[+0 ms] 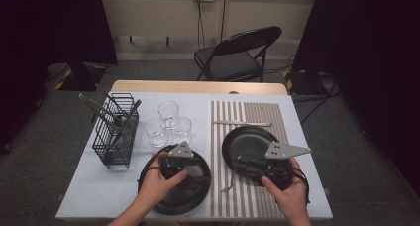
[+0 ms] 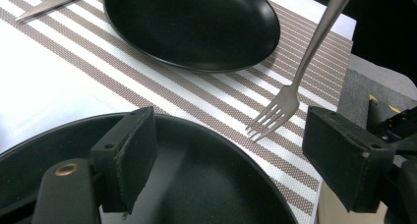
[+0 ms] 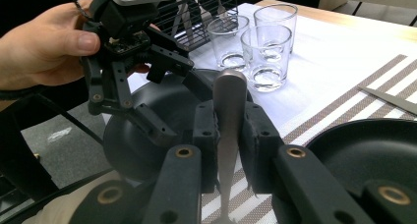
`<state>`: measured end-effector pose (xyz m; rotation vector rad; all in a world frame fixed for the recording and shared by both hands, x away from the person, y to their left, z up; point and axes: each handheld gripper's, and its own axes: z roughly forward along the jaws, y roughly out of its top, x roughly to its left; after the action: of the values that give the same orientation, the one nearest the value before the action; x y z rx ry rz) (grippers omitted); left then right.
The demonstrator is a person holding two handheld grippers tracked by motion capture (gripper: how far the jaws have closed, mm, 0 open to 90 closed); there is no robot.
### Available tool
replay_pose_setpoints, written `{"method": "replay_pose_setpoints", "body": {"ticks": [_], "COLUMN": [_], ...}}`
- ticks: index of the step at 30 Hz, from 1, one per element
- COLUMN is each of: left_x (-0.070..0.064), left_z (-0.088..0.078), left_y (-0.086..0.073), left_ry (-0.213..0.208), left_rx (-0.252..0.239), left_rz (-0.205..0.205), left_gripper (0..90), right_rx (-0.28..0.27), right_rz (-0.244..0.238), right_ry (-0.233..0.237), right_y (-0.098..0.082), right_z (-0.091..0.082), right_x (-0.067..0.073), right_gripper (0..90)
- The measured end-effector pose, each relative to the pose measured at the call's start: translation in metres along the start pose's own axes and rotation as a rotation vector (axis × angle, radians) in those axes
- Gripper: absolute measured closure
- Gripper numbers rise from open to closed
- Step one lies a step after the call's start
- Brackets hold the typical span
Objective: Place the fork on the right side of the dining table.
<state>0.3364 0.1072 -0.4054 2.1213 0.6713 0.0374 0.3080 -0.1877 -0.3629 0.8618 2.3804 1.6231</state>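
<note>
Table (image 1: 307, 196) with a white cloth, striped placemat (image 1: 247, 196) on the person's right half. Two black plates: one on the cloth at front left (image 1: 171, 203), one on the placemat (image 1: 242, 139). Wire cutlery basket (image 1: 116, 132) at far left with utensils standing in it; three clear glasses (image 1: 168, 124) clustered just beside it. A knife (image 1: 242, 122) lies across the placemat beyond the right plate.

Left gripper (image 1: 190, 179) sits over the left plate, jaws released – in the left gripper view both pads stand wide apart with nothing between them, plate rim (image 2: 206, 184) below.

Right gripper (image 1: 242, 167) is over the near edge of the right plate, clenched on the fork (image 3: 229, 121) – the right gripper view shows the handle pinched between the two pads, end sticking up past them. In the left gripper view the fork (image 2: 295, 81) hangs tilted, tines down, over the stripes of the placemat between the two plates, tips close to the mat; can't tell if they touch it.
</note>
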Motion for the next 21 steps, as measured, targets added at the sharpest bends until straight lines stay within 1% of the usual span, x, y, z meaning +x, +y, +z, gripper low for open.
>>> {"method": "replay_pose_setpoints", "body": {"ticks": [3, 5, 9, 11, 14, 18, 21], "left_x": [0.002, 0.003, 0.003, 0.003, 0.003, 0.003, 0.003], "left_z": [-0.001, 0.0, 0.0, 0.001, 0.001, 0.002, 0.003], "left_y": [-0.002, -0.002, -0.002, -0.002, -0.002, -0.002, -0.002], "left_ry": [0.007, 0.008, 0.008, 0.003, 0.004, 0.005, 0.003], "left_rx": [0.007, 0.002, 0.007, 0.008, 0.006, 0.011, 0.009], "left_rz": [-0.005, -0.011, -0.006, -0.005, -0.003, -0.001, -0.002], "left_gripper": [20.7, 20.7, 20.7, 20.7, 20.7, 20.7, 20.7], "right_rx": [-0.001, -0.003, -0.005, -0.01, -0.014, -0.011, -0.012], "right_rz": [0.002, 0.004, 0.009, 0.021, 0.028, 0.027, 0.032], "right_ry": [0.002, 0.007, 0.009, 0.012, 0.002, -0.017, -0.021], "right_y": [-0.001, -0.002, -0.005, -0.008, -0.011, -0.015, -0.017], "right_z": [-0.001, -0.003, -0.007, -0.01, -0.014, -0.019, -0.023], "right_x": [-0.001, -0.001, -0.003, -0.005, -0.007, -0.007, -0.008], "right_gripper": [78.3, 78.3, 78.1, 77.8, 77.1, 76.8, 76.8]}}
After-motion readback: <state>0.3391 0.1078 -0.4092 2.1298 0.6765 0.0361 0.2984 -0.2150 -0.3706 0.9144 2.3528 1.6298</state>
